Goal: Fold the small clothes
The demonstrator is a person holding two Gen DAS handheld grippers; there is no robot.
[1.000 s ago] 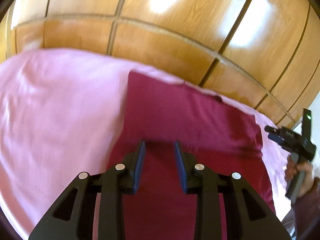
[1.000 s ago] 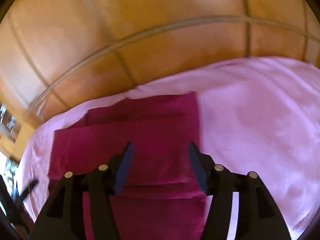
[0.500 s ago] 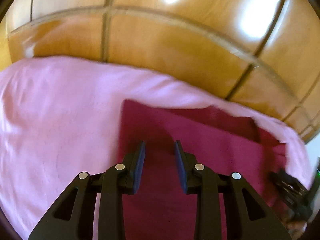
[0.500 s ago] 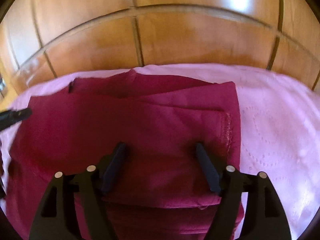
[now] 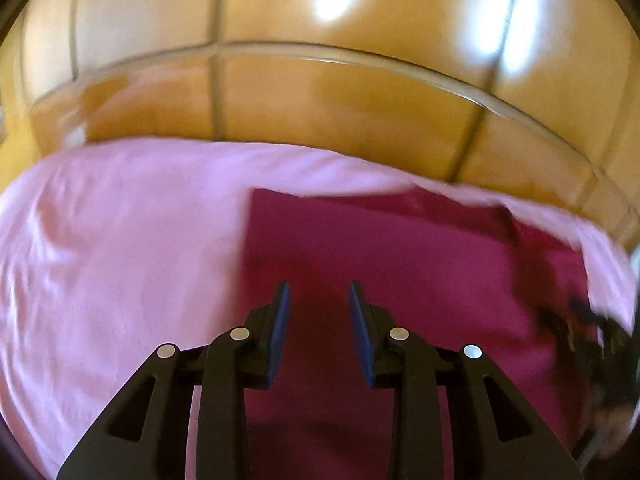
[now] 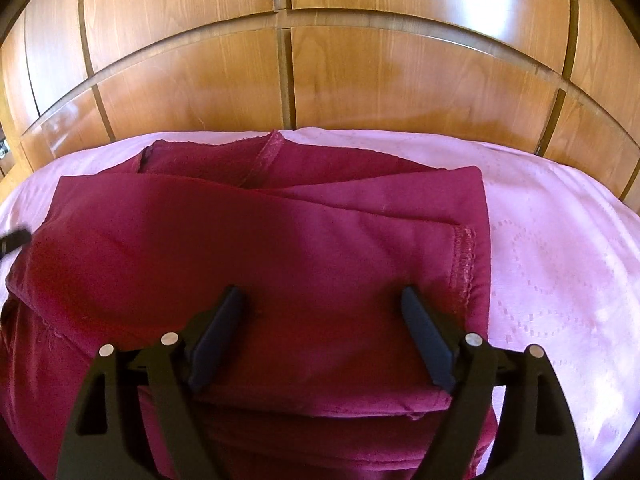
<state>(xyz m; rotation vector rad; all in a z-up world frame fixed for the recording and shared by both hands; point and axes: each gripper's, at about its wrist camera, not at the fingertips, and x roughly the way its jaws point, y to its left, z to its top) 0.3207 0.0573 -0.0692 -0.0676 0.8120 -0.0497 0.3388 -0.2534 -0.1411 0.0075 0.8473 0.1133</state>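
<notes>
A dark red garment [image 5: 400, 264] lies folded in layers on a pink bed sheet [image 5: 120, 240]. My left gripper [image 5: 318, 292] hovers over the garment's left part; its jaws stand a narrow gap apart with nothing between them. In the right wrist view the same garment [image 6: 280, 240] fills the middle, with a stitched hem at its right edge. My right gripper [image 6: 322, 296] sits low over the top fold near that edge. Its jaws are opening wide and the pads press on nothing. The right gripper [image 5: 580, 332] shows blurred at the left view's right edge.
A wall of glossy wooden panels [image 6: 360, 80] rises directly behind the bed. The pink sheet [image 6: 560, 260] spreads bare to the right of the garment, and to its left in the left wrist view. A dark tip [image 6: 14, 240] pokes in at the left edge.
The right gripper has dropped closer to the garment and its jaws have spread much wider. The left gripper has swung across the garment's left part with its gap unchanged.
</notes>
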